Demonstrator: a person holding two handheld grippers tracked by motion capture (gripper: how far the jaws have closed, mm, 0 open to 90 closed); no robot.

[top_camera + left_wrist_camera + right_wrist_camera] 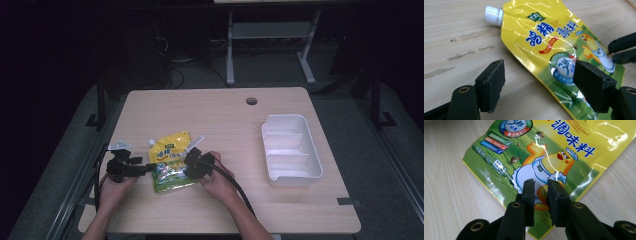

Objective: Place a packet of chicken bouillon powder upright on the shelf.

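A yellow and green spouted pouch [170,161] [549,32] [564,150] lies flat on the wooden table [225,115], its white cap [151,143] [493,15] pointing to the far left. My left gripper [150,168] [539,75] is at the pouch's left edge, jaws wide open. One jaw is over bare wood and the other over the pouch's printed face. My right gripper [189,168] [541,182] hovers over the pouch's lower right part, above the chicken picture. Its jaws stand a narrow gap apart with nothing pinched between them. Its black fingers [624,48] also show in the left gripper view.
A white plastic tray [314,150] with dividers stands at the right of the table. A round cable hole [251,101] sits near the far edge. Desk legs and cables lie on the dark floor beyond the table.
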